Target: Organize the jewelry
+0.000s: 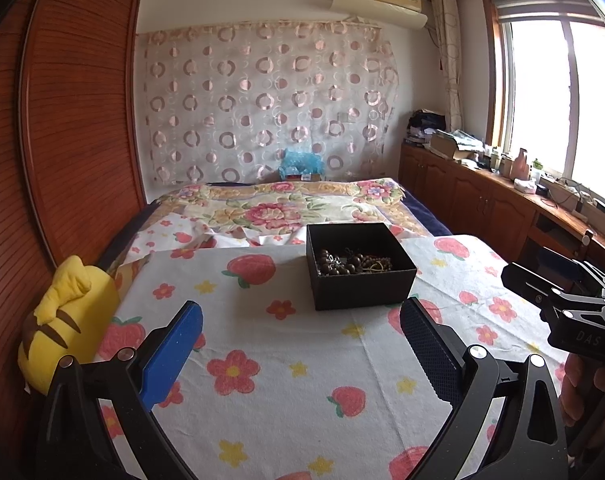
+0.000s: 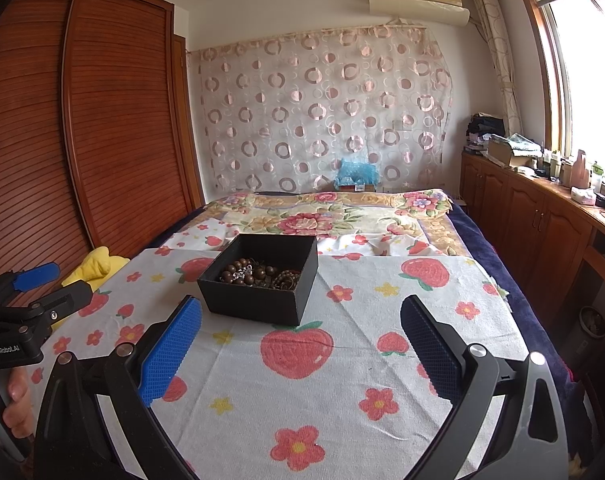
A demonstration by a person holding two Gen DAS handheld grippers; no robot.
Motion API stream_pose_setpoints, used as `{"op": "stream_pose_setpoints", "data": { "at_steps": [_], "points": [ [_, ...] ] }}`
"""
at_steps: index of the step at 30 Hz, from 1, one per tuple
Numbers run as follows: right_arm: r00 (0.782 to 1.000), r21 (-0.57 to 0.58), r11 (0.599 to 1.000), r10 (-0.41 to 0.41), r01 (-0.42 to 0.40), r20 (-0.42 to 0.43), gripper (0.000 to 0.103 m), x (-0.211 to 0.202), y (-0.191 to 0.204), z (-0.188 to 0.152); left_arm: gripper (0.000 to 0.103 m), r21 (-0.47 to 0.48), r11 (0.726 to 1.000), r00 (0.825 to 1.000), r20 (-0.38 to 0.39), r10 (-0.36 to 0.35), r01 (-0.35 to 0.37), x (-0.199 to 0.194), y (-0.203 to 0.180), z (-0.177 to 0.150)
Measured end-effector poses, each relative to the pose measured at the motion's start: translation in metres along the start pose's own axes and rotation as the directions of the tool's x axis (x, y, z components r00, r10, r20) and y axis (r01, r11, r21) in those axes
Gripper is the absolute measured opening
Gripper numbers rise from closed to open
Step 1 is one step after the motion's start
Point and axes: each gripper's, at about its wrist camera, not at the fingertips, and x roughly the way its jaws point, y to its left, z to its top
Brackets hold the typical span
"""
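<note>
A black open box (image 1: 360, 266) stands on the strawberry-print cloth (image 1: 286, 380). Dark brown bead bracelets (image 1: 352, 263) lie tangled inside it. The box (image 2: 262, 284) and the beads (image 2: 258, 274) also show in the right wrist view. My left gripper (image 1: 302, 344) is open and empty, held a little short of the box. My right gripper (image 2: 300, 344) is open and empty, in front of the box and to its right. The right gripper's body (image 1: 574, 312) shows at the right edge of the left wrist view. The left gripper (image 2: 30, 292) shows at the left edge of the right wrist view.
A yellow plush toy (image 1: 62, 320) lies at the cloth's left edge by the wooden wardrobe (image 1: 74, 120). A floral blanket (image 1: 278, 208) covers the bed behind the box. A wooden cabinet (image 2: 542, 216) with clutter runs along the right wall under the window.
</note>
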Motion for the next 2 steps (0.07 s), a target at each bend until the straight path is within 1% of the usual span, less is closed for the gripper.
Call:
{"op": "stream_pose_setpoints", "data": {
  "at_steps": [2],
  "points": [
    [1.0, 0.0, 1.0, 0.0, 0.0, -0.001, 0.1, 0.0002, 0.0, 0.0, 0.095, -0.001, 1.0, 1.0, -0.001, -0.001, 0.001, -0.0001, 0.0011, -0.0006]
  ]
}}
